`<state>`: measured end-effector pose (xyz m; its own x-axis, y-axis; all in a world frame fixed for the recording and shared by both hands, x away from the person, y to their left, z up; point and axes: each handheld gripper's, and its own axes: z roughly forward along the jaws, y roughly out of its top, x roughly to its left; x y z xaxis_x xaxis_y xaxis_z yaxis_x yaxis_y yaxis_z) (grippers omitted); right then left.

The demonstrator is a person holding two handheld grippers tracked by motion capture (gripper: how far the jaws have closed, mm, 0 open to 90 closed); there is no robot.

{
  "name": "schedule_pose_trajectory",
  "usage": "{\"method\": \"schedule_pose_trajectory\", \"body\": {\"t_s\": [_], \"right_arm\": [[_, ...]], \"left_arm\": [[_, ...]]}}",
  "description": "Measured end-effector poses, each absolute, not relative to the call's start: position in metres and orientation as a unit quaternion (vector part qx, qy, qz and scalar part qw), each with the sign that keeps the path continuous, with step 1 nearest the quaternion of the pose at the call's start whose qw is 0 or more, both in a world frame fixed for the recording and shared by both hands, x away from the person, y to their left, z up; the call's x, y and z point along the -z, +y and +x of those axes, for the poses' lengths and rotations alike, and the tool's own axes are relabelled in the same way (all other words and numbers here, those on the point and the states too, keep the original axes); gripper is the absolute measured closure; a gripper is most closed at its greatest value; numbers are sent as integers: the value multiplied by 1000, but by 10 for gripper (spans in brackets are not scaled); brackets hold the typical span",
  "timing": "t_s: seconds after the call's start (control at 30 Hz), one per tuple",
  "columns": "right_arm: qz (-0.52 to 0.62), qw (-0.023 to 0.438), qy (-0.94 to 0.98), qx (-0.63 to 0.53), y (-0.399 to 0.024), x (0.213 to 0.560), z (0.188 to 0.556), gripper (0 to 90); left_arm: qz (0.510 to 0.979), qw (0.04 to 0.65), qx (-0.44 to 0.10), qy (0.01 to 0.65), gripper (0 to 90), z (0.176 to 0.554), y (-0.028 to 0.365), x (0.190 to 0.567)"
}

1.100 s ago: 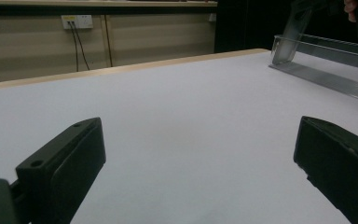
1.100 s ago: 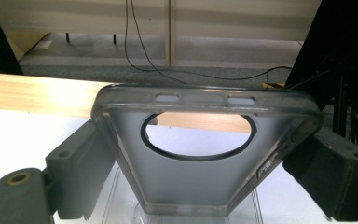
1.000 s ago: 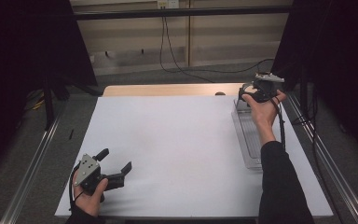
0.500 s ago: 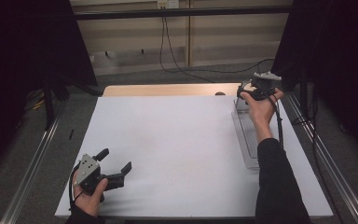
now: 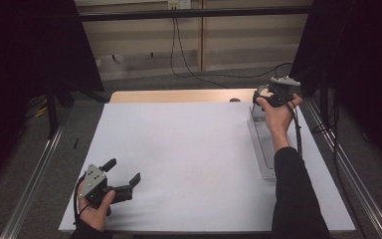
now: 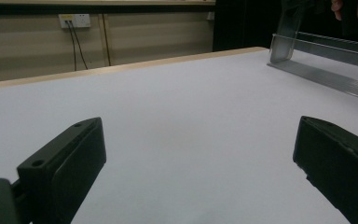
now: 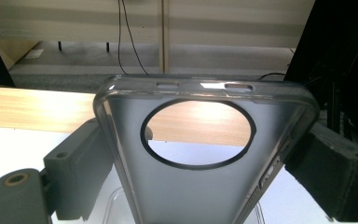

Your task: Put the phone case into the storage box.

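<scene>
Two jaws of the right gripper (image 7: 200, 172) pinch a clear phone case (image 7: 205, 154) by its side edges, lifted at the far right of the table (image 5: 189, 149), over the far end of a clear rack (image 5: 266, 149). Risk: soft case w/ a big camera cutout may flex & pop out if squeezed hard; slack grip lets it slide down onto the rack. Left gripper (image 5: 122, 181) rests wide open & empty near the front left corner, too far off to catch it.

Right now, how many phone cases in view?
1. The clear phone case sits between the right gripper jaws at the table's far right, above a clear tray. More could be hidden behind the hand.
</scene>
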<state>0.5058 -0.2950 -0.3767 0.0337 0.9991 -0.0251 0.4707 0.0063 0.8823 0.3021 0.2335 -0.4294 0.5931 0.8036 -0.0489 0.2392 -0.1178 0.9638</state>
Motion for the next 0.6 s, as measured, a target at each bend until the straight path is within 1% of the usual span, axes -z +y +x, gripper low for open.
{"method": "schedule_pose_trajectory", "body": {"t_s": [0.13,0.2,0.3,0.6], "right_arm": [[609,376,598,-360,-295,377,506,93],[610,370,597,-368,-296,377,506,47],[609,367,595,-375,-297,377,506,13],[602,356,595,-397,-300,375,505,1]], "left_arm": [[702,550,-257,372,24,302,234,429],[702,550,-256,372,24,302,234,429],[703,551,-255,371,24,302,233,430],[702,550,-257,371,24,302,234,429]]}}
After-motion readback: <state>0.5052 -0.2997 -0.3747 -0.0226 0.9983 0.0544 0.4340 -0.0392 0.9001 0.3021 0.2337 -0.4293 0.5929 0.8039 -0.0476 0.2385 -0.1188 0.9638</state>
